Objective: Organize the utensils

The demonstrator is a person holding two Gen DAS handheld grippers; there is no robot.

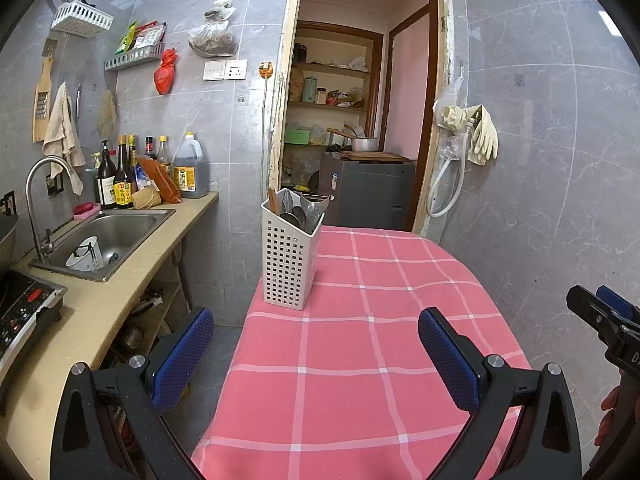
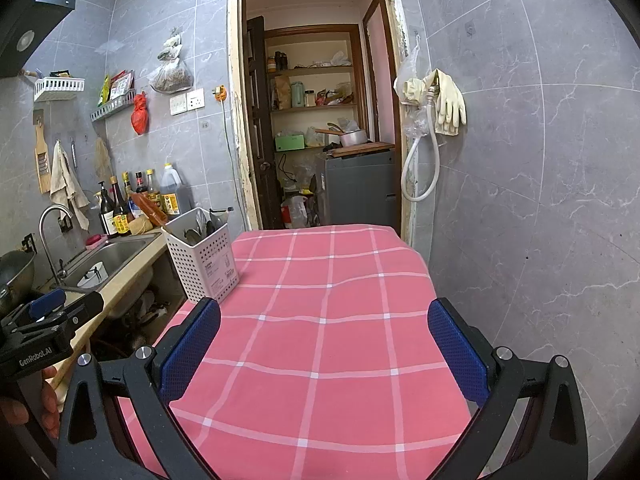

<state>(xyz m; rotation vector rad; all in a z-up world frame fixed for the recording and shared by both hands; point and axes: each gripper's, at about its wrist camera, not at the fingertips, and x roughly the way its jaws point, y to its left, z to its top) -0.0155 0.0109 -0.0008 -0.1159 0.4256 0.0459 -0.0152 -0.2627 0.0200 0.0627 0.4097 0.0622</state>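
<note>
Several metal utensils (image 1: pixel 298 210) stand in a white perforated holder (image 1: pixel 286 264) ahead of the wide-open, empty left gripper (image 1: pixel 316 350); right gripper (image 2: pixel 324 342) likewise gapes empty; only its view shows the holder's label (image 2: pixel 220 274).

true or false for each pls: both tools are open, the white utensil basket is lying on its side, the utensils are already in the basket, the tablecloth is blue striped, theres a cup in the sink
1. Both tools are open: true. The left tool and the right tool each have their blue pads spread wide with nothing between them.
2. The white utensil basket is lying on its side: false. It stands upright at the table's far left corner.
3. Utensils are in the basket: true. Metal spoons and a wooden handle stick out of its top.
4. The tablecloth is blue striped: false. It is pink with a white check.
5. There is a cup in the sink: true. A white cup lies tilted inside it.
</note>
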